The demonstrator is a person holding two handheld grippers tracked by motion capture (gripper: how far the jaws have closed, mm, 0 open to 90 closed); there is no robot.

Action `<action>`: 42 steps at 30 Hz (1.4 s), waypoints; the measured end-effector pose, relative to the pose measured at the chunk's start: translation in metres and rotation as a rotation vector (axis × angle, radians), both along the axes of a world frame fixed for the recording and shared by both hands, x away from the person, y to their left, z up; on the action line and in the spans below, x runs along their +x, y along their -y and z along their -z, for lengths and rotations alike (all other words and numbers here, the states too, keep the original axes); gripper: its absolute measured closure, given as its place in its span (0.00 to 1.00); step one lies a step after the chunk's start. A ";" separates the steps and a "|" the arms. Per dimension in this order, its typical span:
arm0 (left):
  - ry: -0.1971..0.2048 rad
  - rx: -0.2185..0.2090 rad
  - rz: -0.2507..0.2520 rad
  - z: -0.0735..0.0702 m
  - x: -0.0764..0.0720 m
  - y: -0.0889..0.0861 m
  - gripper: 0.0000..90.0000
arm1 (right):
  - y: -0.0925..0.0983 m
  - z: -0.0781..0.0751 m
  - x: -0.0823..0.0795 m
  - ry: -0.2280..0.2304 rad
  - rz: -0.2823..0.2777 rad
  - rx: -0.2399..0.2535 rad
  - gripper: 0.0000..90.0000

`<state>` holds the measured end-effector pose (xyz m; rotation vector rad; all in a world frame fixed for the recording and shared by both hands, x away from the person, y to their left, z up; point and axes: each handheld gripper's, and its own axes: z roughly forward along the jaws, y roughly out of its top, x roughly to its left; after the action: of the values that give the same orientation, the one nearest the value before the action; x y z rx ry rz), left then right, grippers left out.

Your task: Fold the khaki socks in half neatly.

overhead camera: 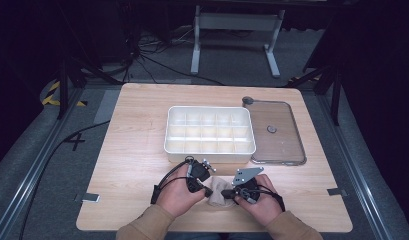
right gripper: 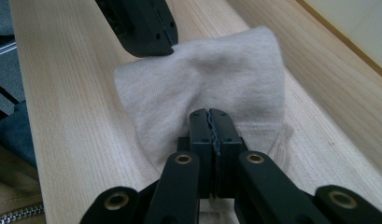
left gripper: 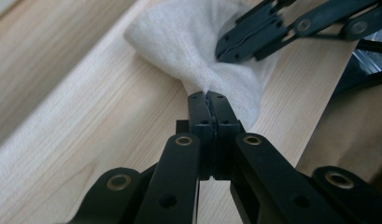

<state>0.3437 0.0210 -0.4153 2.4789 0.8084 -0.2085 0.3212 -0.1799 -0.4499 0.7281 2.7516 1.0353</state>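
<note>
Sock (overhead camera: pixel 219 192), pale, soft and light, lies near the desk's (overhead camera: pixel 132 150) front edge, pinched at opposite edges by left gripper (left gripper: pixel 208 100) and right gripper (right gripper: pixel 210 116), jaws fully closed on fabric; likely limp, best held by edges

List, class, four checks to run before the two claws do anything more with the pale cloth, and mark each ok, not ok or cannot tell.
1. Left claw shut on the cloth: ok.
2. Right claw shut on the cloth: ok.
3. Compartment tray free of items: ok.
4. Clear lid lying beside the tray, right of it, not on it: ok.
5. Cloth lifted off the table: cannot tell.
</note>
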 end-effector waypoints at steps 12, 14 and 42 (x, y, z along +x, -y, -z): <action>0.002 -0.026 0.049 -0.001 -0.006 0.010 1.00 | -0.010 0.002 -0.005 0.005 -0.040 0.025 0.99; -0.004 -0.020 0.044 -0.001 -0.006 0.010 1.00 | -0.009 0.002 -0.005 0.000 -0.038 0.026 0.98; 0.013 -0.004 0.011 -0.005 -0.004 0.002 1.00 | 0.034 -0.008 -0.006 -0.068 0.020 -0.094 0.99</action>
<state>0.3400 0.0185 -0.4098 2.4786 0.7884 -0.1979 0.3156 -0.2141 -0.4416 0.7896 2.8218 0.8863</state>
